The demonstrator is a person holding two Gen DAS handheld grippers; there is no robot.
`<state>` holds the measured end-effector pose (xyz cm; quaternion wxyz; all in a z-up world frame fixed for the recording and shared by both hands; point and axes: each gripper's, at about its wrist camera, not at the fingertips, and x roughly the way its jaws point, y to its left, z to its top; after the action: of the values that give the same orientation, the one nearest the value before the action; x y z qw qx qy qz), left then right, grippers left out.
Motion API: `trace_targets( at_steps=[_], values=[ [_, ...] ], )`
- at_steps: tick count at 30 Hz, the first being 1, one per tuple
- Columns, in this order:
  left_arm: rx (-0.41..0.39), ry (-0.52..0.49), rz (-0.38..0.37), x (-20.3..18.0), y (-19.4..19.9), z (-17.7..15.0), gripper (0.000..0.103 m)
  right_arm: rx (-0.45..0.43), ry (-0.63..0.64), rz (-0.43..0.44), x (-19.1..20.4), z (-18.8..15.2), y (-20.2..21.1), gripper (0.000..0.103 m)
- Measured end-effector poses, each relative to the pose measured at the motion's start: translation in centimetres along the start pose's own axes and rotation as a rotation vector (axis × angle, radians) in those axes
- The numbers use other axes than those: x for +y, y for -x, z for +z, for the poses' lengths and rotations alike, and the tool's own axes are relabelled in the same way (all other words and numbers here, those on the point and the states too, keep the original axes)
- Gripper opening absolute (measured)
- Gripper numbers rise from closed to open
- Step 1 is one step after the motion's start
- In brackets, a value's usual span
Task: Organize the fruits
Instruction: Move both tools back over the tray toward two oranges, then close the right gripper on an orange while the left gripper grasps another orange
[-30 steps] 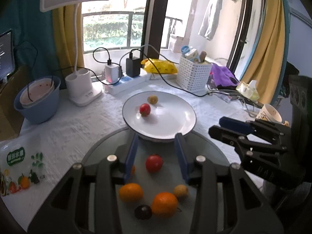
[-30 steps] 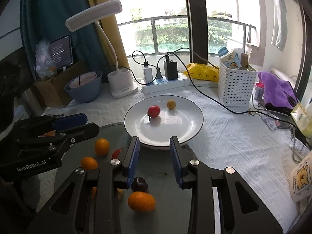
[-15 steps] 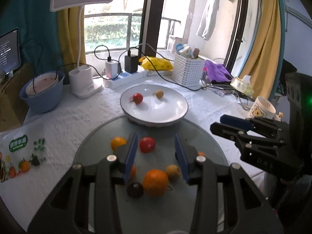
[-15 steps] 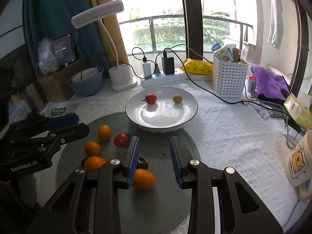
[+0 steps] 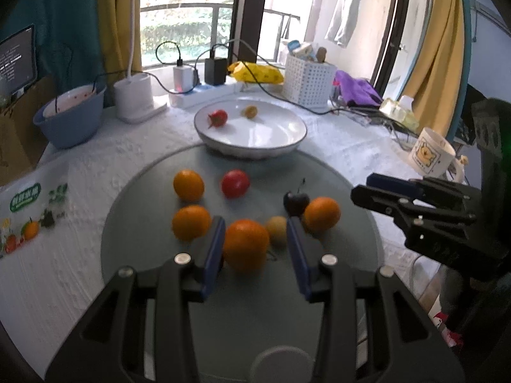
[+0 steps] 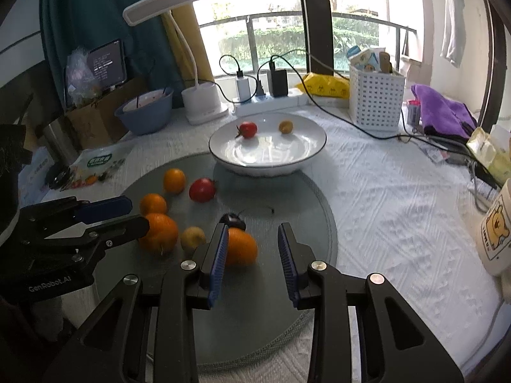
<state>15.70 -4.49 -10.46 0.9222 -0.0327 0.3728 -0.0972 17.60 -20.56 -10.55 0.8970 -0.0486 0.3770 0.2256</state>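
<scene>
Blue-padded fingers (image 5: 213, 249) of the left gripper (image 5: 254, 250) stand apart, gripping nothing; the large round orange (image 5: 246, 244) lies between them on the grey round glass turntable (image 5: 143, 255). The right gripper (image 6: 252, 255) is likewise parted and empty, a smaller orange (image 6: 241, 245) beside its left finger.

Oranges on round grey mat (image 5: 143, 287): four (image 5: 188, 185) (image 5: 191, 222) (image 5: 246, 244) (image 5: 321, 214)
Red fruits: two, one on mat (image 5: 235, 183), one in white plate (image 5: 217, 118)
Small yellowish fruits: two, one on mat (image 5: 276, 228), one in plate (image 5: 249, 111)
Dark cherries: one (image 5: 295, 203)
White plates: one (image 5: 271, 146)
Blue bowls: one (image 5: 72, 124)
Mugs: one (image 5: 431, 154)
White perforated baskets: one (image 5: 308, 83)
Desk lamps: one (image 6: 199, 105)
</scene>
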Motion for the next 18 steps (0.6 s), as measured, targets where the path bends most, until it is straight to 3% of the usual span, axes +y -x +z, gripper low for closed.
trace_targets(
  at_steps=[10, 13, 18],
  values=[
    [0.035, -0.001, 0.021, -0.1, -1.3, -0.6, 0.041, 0.039, -0.003, 0.033, 0.1, -1.3, -1.2, 0.034],
    [0.035, -0.008, 0.029, -0.1, -1.6, -0.6, 0.041, 0.046, -0.005, 0.043, 0.2, -1.4, -1.6, 0.044],
    [0.037, -0.027, 0.041, -0.3, -1.9, -0.4, 0.041, 0.056, -0.009, 0.062, 0.2, -1.2, -2.2, 0.046]
  ],
)
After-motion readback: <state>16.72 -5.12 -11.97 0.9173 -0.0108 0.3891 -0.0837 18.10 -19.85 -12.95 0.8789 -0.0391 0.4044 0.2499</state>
